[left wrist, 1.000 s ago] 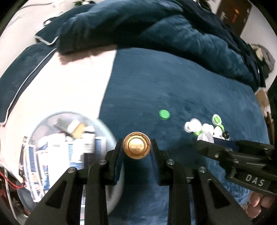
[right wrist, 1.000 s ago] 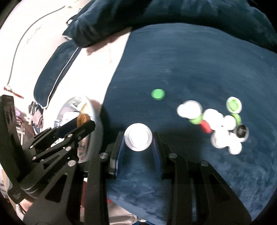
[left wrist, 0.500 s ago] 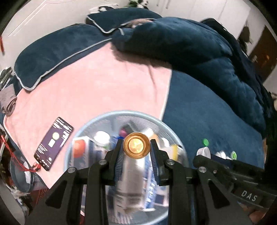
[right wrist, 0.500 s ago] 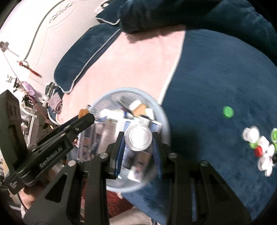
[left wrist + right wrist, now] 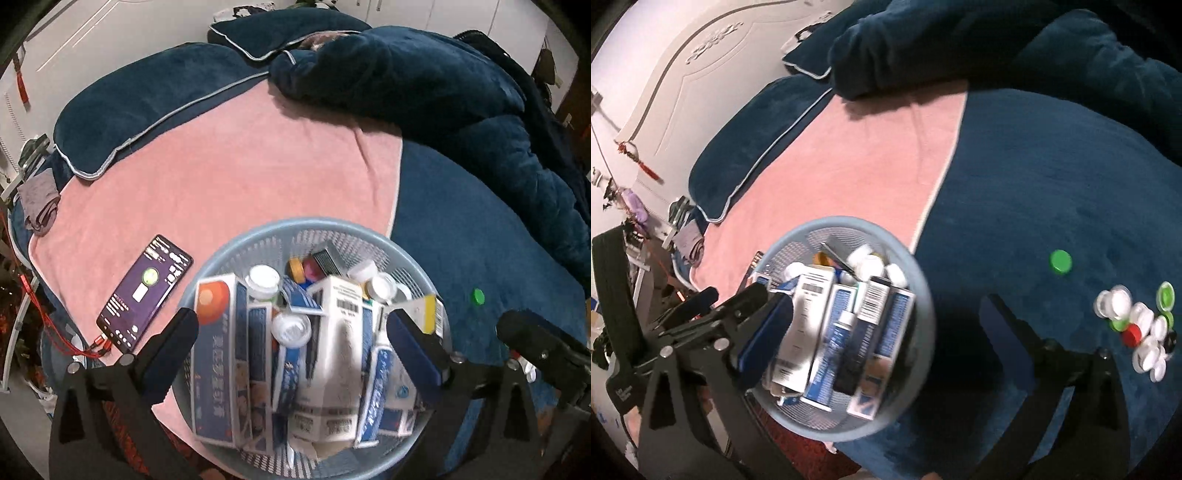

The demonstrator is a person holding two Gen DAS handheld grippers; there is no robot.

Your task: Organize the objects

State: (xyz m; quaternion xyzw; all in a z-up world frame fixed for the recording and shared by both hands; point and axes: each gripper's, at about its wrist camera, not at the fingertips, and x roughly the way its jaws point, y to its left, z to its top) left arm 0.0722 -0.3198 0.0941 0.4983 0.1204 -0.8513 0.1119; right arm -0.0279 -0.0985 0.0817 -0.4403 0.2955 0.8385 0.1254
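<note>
You have carried both grippers from the caps to the basket (image 5: 236, 243). Left gripper (image 5: 291, 332) and right gripper (image 5: 886, 314) have just opened their fingers wide, empty. Loose caps (image 5: 1137, 332) remain at three o'clock on the bed (image 5: 1034, 184). Only your left view shows the phone (image 5: 144, 291).

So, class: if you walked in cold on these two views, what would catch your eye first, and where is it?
First, the round blue mesh basket in the lower middle, crammed with medicine boxes and small bottles, sitting where the pink towel meets the dark blue blanket. Next, the cluster of bottle caps on the blanket to the right, a lone green cap nearby. A lit phone lies left of the basket.
</note>
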